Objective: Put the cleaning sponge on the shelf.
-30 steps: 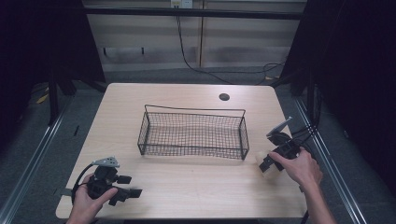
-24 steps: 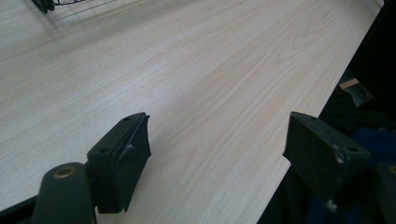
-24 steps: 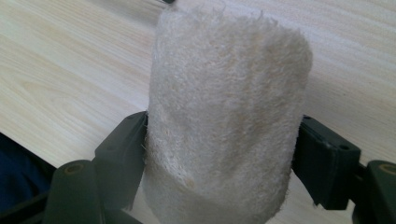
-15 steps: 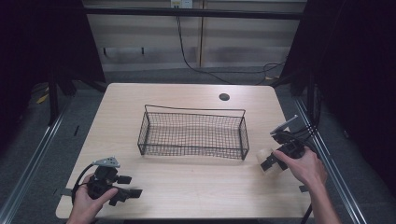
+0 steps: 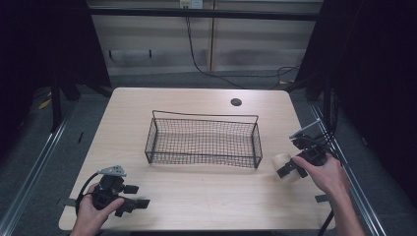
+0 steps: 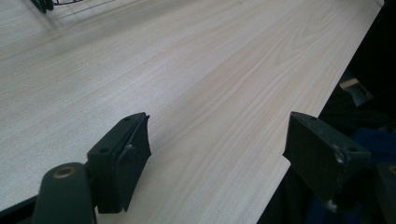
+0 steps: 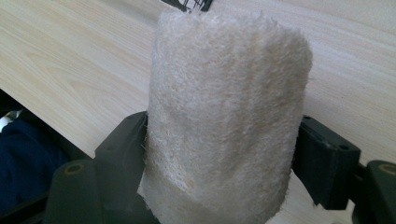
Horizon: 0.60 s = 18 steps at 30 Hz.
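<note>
A black wire basket [image 5: 202,140] stands in the middle of the wooden table [image 5: 196,196]. My right gripper [image 5: 286,168] is at the table's right side, just right of the basket's near right corner, shut on a cream fuzzy roll [image 5: 282,163]. In the right gripper view the roll [image 7: 224,112] stands between both jaws, pressed on each side. My left gripper [image 5: 135,201] rests near the front left corner of the table, open, with bare wood between its jaws [image 6: 219,154].
A dark round hole [image 5: 236,102] sits in the tabletop behind the basket. Metal rails run along the floor on both sides of the table. A cable hangs down the back wall.
My right gripper has swung left and lowered, bringing the cream roll into sight toward the basket's near right corner. The left gripper has not moved.
</note>
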Each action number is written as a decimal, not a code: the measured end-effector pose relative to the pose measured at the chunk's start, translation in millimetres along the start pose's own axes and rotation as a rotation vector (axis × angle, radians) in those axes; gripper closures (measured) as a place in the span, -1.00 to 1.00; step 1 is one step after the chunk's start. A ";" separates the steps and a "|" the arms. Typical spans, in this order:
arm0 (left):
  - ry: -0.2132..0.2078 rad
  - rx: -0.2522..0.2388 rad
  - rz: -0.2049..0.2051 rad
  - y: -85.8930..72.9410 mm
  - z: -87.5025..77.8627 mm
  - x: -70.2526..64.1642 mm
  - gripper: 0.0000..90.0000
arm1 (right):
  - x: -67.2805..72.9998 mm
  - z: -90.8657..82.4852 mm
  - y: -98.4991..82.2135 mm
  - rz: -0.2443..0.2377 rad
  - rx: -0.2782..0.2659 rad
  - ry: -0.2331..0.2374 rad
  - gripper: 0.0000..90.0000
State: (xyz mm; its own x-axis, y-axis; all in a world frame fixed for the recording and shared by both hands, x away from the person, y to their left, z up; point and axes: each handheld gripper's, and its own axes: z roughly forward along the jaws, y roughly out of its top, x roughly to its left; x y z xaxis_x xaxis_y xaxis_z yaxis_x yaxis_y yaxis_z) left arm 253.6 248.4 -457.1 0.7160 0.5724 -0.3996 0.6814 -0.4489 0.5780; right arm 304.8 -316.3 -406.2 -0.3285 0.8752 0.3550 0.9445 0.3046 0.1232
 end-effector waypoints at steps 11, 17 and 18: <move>0.001 0.003 0.000 0.1 0.1 0.2 -0.51 | 2.6 -17.0 -2.8 -0.013 -0.027 0.033 -0.44; 0.003 0.001 0.002 0.0 0.3 0.5 -0.51 | 4.6 -25.2 -2.3 -0.015 -0.040 0.045 -0.44; 0.004 0.004 0.002 0.0 0.2 0.4 -0.51 | 5.3 -26.3 -1.8 -0.018 -0.040 0.040 -0.44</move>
State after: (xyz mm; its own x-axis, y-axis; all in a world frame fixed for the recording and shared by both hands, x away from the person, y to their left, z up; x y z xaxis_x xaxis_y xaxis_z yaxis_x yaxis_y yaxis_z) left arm 254.0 248.5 -457.4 0.7171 0.5738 -0.3955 0.6803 -0.4529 0.5763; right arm 301.4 -322.1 -380.2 -0.3460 0.8537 0.3892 0.9379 0.3042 0.1664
